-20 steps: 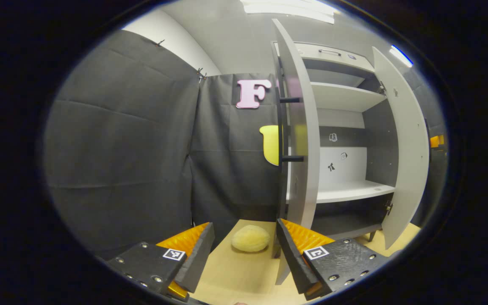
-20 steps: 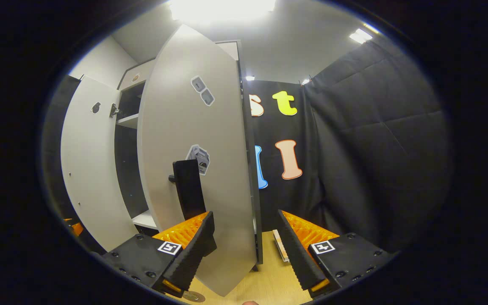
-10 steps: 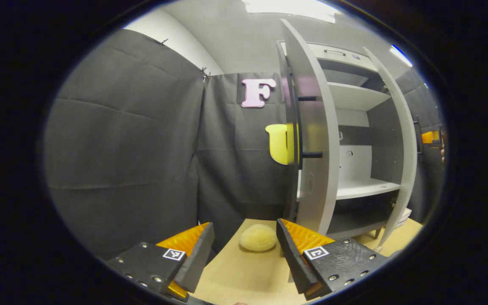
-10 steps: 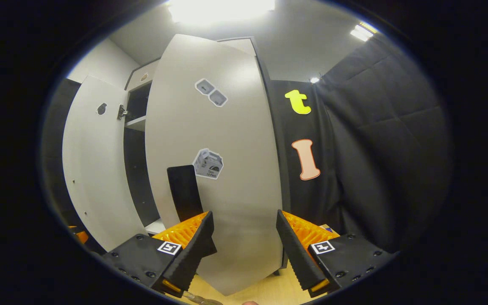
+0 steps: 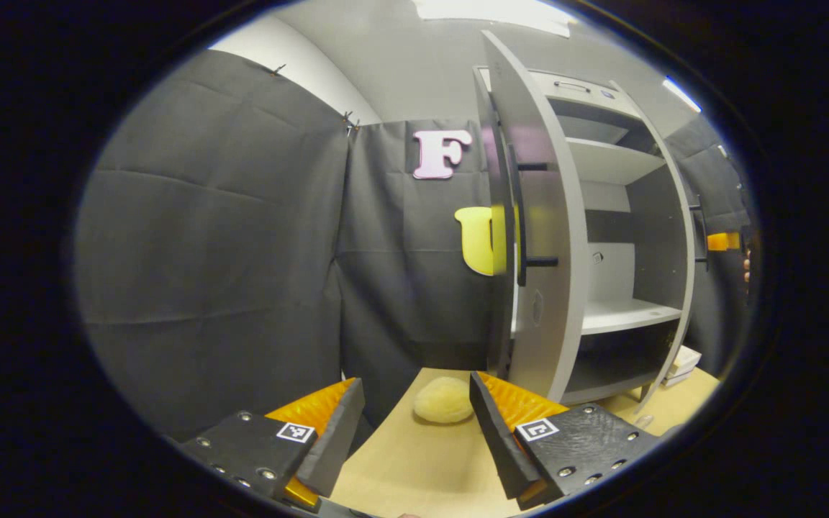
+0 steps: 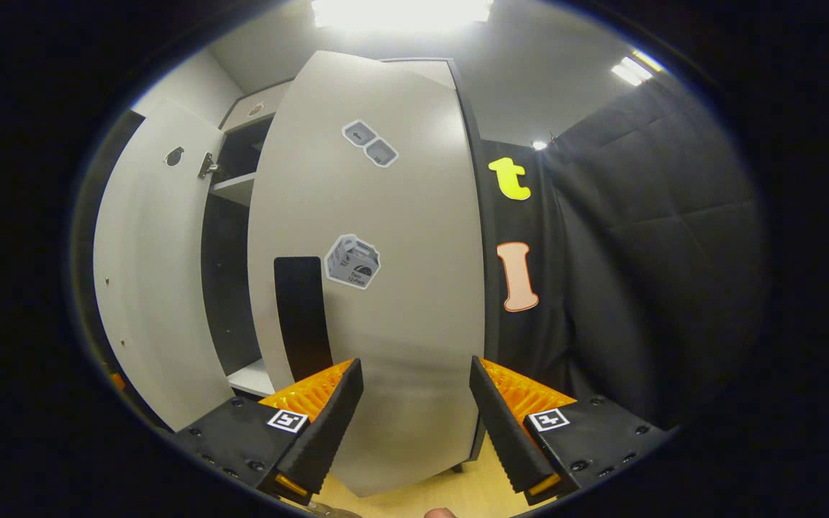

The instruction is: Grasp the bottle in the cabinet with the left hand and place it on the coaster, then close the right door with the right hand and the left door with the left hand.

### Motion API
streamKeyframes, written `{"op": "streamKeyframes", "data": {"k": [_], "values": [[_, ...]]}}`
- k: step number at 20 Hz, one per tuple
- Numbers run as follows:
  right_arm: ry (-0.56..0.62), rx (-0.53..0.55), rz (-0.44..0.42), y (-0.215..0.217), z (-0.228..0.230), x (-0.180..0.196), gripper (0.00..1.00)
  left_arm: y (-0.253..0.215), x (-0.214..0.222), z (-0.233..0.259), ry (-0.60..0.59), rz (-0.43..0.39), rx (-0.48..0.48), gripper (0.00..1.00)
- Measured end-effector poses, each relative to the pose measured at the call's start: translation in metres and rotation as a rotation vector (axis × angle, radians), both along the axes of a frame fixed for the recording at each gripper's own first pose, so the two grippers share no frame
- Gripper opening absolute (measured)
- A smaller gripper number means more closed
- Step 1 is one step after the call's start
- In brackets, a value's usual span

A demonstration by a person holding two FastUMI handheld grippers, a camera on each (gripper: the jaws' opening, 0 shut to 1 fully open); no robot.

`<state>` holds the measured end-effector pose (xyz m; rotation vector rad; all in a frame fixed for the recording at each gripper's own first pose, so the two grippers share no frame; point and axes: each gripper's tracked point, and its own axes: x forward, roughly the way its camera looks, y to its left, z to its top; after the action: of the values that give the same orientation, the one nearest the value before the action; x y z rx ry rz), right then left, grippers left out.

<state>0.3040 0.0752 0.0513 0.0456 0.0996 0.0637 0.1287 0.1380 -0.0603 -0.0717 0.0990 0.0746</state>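
Right tongs [image 6: 409,410], spread and empty, are held low-centre against the cabinet's right door [image 6: 386,288], apparently to press it shut.

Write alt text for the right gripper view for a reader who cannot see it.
The right hand-held gripper, fingers apart, faces the outside of the cabinet's right door, which carries stickers and a dark handle. Further left, the left door stands open beside dark shelves.
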Motion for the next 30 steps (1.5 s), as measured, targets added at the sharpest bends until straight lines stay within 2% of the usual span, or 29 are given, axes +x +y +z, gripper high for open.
{"op": "streamKeyframes", "data": {"k": [1, 6, 7, 16, 20, 23, 27, 30], "values": [[-0.003, -0.018, -0.004, 0.000, 0.000, -0.002, 0.95, 0.004, 0.003, 0.005, -0.001, 0.003, 0.005, 0.86], [0.014, -0.054, -0.017, -0.017, -0.022, -0.025, 0.95, 0.017, 0.024, 0.038, -0.011, -0.001, 0.005, 0.87], [0.018, -0.064, -0.023, -0.019, -0.026, -0.028, 0.95, 0.012, 0.017, 0.055, -0.015, -0.007, 0.004, 0.87], [0.075, -0.079, -0.064, -0.049, -0.059, -0.059, 0.95, 0.001, 0.058, 0.117, -0.043, -0.066, -0.003, 0.87], [0.098, -0.063, -0.103, -0.073, -0.069, -0.071, 0.95, -0.007, 0.073, 0.127, -0.029, -0.090, -0.054, 0.87], [0.115, -0.049, -0.126, -0.090, -0.077, -0.080, 0.95, -0.017, 0.075, 0.131, -0.026, -0.102, -0.058, 0.87], [0.126, -0.053, -0.160, -0.118, -0.081, -0.090, 0.95, -0.024, 0.074, 0.137, -0.052, -0.073, 0.024, 0.86], [0.131, -0.048, -0.180, -0.135, -0.083, -0.095, 0.95, -0.027, 0.070, 0.139, -0.056, -0.065, 0.018, 0.87]]}}
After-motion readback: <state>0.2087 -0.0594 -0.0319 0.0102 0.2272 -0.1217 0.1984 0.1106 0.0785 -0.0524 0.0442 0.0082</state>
